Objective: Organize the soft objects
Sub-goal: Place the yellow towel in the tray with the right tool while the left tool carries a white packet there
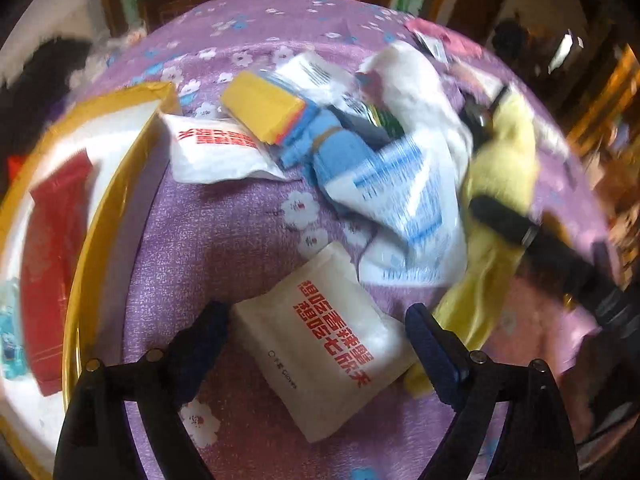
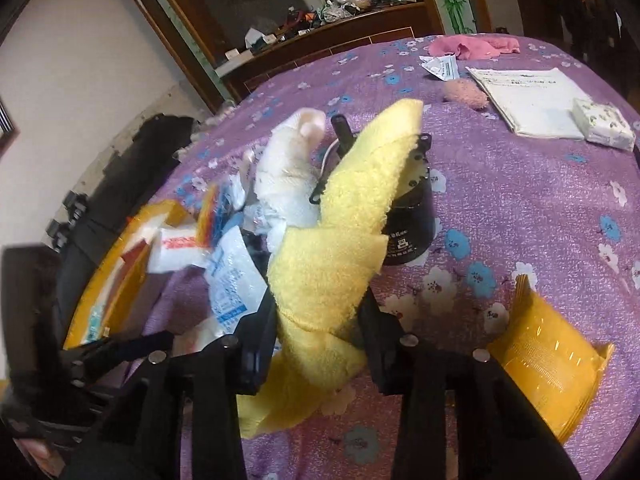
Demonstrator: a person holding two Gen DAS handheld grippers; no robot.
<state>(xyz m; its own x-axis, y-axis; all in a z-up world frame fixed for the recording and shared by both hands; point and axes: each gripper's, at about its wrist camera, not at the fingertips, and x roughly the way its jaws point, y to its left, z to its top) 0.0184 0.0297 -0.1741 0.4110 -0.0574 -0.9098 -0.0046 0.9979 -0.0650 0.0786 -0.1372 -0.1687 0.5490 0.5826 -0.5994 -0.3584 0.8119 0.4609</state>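
My right gripper [image 2: 314, 320] is shut on a yellow fluffy cloth [image 2: 344, 240] and holds it above the purple flowered bedspread [image 2: 520, 208]; the cloth also shows in the left wrist view [image 1: 500, 168], with the right gripper's black finger across it. My left gripper [image 1: 316, 344] is open, its jaws on either side of a white packet with red characters [image 1: 320, 336] lying on the bedspread. A pile of soft packs, a white cloth [image 1: 416, 84], a yellow pack [image 1: 260, 108] and blue-printed bags [image 1: 404, 184] lies beyond.
A yellow-rimmed tray [image 1: 92, 240] holding a red pack [image 1: 52, 240] sits at the left. A black jar [image 2: 412, 224] stands behind the cloth. An orange pack [image 2: 548, 364], a white paper pad [image 2: 532, 96], a tissue pack [image 2: 604, 124] and pink cloths [image 2: 476, 46] lie at the right.
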